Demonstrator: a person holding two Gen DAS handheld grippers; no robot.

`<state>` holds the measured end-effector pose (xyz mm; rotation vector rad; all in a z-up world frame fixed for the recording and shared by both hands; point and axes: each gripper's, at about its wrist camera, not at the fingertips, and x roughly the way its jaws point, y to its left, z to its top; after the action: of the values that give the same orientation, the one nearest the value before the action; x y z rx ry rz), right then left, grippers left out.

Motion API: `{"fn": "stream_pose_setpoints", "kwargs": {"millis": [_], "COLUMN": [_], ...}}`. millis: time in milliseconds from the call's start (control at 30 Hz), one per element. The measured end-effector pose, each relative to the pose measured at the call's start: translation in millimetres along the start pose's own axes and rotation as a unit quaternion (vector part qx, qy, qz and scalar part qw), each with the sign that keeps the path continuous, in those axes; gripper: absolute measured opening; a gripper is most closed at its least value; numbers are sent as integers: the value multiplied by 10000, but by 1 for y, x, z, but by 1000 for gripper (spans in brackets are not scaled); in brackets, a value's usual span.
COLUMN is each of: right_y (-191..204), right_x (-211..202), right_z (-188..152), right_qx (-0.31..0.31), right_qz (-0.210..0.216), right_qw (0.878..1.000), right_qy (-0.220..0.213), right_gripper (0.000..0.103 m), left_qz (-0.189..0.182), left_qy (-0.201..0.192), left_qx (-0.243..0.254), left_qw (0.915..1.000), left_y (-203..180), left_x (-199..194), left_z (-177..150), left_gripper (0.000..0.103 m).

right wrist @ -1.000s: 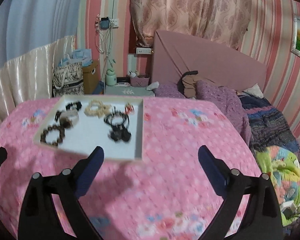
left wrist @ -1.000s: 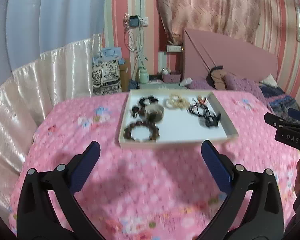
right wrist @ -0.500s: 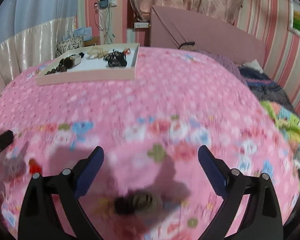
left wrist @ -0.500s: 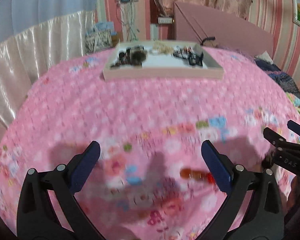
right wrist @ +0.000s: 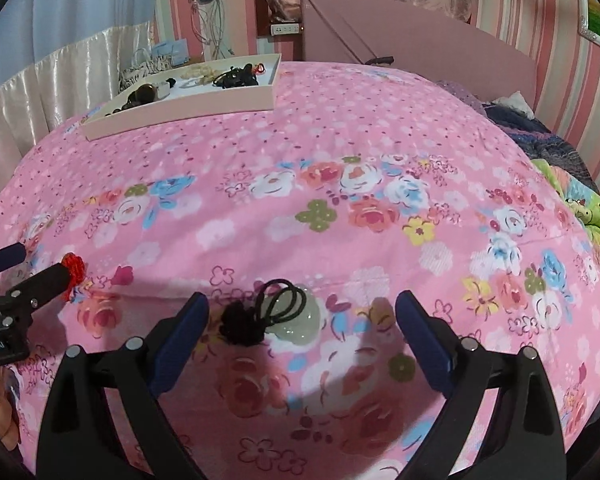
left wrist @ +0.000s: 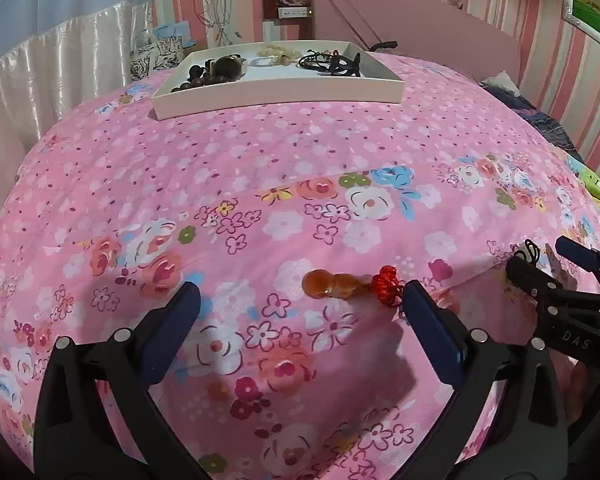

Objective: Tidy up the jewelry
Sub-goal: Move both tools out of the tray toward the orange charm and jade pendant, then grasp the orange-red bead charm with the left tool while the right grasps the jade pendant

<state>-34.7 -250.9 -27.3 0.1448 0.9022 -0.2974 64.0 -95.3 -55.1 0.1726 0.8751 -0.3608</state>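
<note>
Amber gourd pendant [left wrist: 330, 285] lies between the released left tongs [left wrist: 296, 314]; right tongs [right wrist: 302, 326], released, straddle a jade pendant [right wrist: 296, 322].

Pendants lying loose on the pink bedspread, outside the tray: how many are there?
2. An orange gourd pendant with a red knot lies between the left gripper fingers; a pale green pendant on black cord lies between the right gripper fingers. Others may be hidden.

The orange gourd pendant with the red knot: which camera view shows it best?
The left wrist view: the orange gourd pendant lies whole on the pink bedspread, between the open left gripper fingers. The right wrist view shows only its red knot.
</note>
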Motion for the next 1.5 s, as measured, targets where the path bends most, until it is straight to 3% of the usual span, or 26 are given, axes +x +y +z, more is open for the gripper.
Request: {"fn": "stream_pose_setpoints", "kwargs": {"millis": [133, 200, 300, 433, 500, 600, 1267, 1500], "right_y": [2, 2, 1, 4, 7, 10, 5, 5], "right_x": [1, 2, 3, 3, 1, -1, 0, 0], "right_z": [-1, -2, -2, -2, -3, -5, -2, -1], "right_qx": [-73, -101, -77, -125, -184, -249, -164, -157], "right_qz": [-13, 5, 48, 79, 103, 148, 229, 238], "right_qw": [10000, 9999, 9999, 9999, 9998, 9996, 9996, 9996], "right_qy": [8, 59, 77, 69, 55, 23, 6, 9], "right_gripper": [84, 77, 74, 65, 60, 50, 50, 50], "left_qz": [-116, -194, -328, -433, -480, -487, -400, -307], "left_qy": [78, 156, 278, 324, 310, 305, 130, 83], "left_qx": [95, 132, 193, 134, 117, 142, 135, 252], "left_qw": [9999, 9996, 9989, 9984, 9983, 9982, 9990, 9992], "left_y": [-10, -14, -20, -20, -19, -19, -13, -17], "left_x": [6, 9, 14, 18, 17, 18, 8, 4], "left_z": [4, 5, 3, 5, 6, 5, 3, 1], "left_gripper": [93, 84, 72, 65, 52, 49, 25, 26]}}
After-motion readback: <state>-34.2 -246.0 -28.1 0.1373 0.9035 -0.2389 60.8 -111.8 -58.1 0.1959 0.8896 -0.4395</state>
